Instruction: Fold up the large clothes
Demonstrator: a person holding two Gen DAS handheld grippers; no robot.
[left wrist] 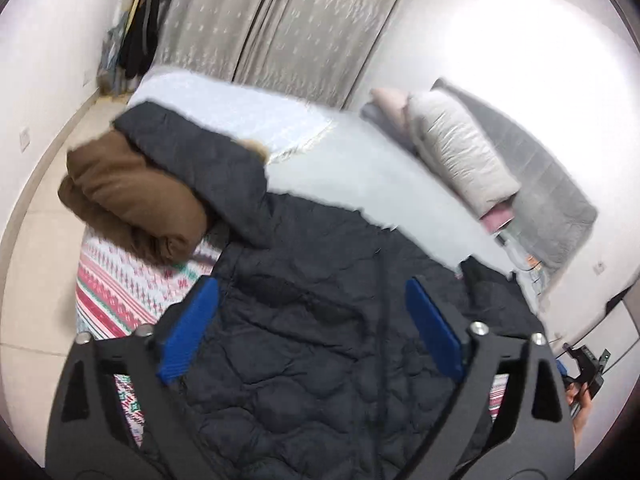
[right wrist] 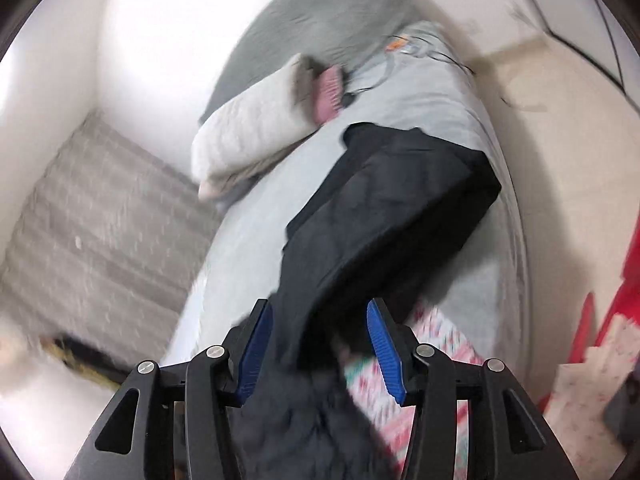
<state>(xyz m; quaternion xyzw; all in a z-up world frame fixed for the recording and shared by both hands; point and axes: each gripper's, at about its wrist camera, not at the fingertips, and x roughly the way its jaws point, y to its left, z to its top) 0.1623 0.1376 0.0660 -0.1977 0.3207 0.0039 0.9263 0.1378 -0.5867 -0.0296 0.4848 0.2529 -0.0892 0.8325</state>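
A large dark navy quilted jacket (left wrist: 320, 340) lies spread on the bed, its hood end with a fur trim (left wrist: 256, 148) toward the far left. My left gripper (left wrist: 312, 328) hovers open above the jacket's quilted body, blue pads (left wrist: 188, 328) wide apart, holding nothing. In the right wrist view the jacket's sleeve (right wrist: 392, 208) stretches away over the grey sheet. My right gripper (right wrist: 320, 344) is open, with dark jacket fabric lying between and below its blue pads (right wrist: 384, 344). The right wrist view is blurred by motion.
A folded brown garment (left wrist: 132, 200) rests on the jacket's left side. A red-and-white patterned blanket (left wrist: 120, 284) covers the near bed. Pillows (left wrist: 456, 148) and a grey headboard (left wrist: 560, 200) stand at the right. Curtains (left wrist: 280, 20) hang behind. Red objects (right wrist: 616, 300) stand at right.
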